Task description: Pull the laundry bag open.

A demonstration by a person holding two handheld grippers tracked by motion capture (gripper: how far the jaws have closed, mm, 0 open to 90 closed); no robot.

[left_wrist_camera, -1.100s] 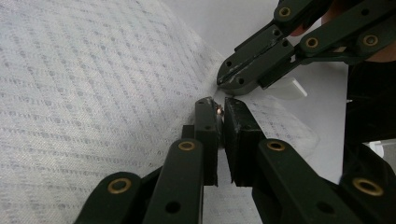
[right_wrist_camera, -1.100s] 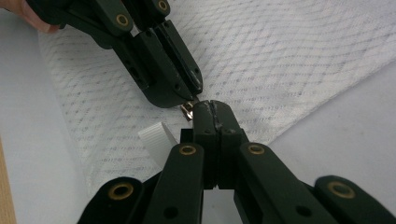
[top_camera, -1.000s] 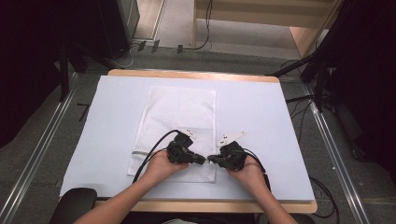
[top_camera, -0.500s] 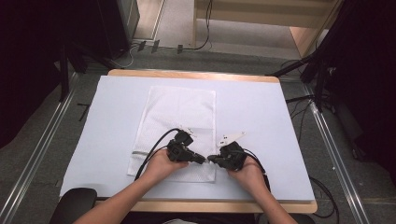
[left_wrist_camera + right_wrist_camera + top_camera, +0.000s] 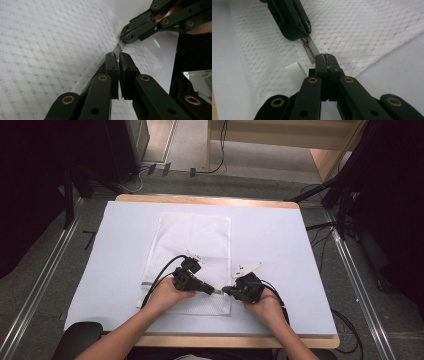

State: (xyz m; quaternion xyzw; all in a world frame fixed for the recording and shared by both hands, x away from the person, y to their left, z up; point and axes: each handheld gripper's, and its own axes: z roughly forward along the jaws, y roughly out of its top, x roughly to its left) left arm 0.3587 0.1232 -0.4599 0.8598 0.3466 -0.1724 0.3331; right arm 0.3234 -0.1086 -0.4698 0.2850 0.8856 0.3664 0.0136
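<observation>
The mesh bag [image 5: 192, 250] has its zipper [image 5: 310, 51] clamped by both grippers' fingers, the slider half hidden beneath the left gripper [image 5: 305, 35].

A wooden-edged table [image 5: 210, 200] carries a pale blue sheet [image 5: 280, 240] over nearly its whole top. Directly on the sheet lies a white mesh bag [image 5: 197, 240] (flat, zipper edge nearest), stretching away beneath and beyond both grippers' closed tips.
</observation>
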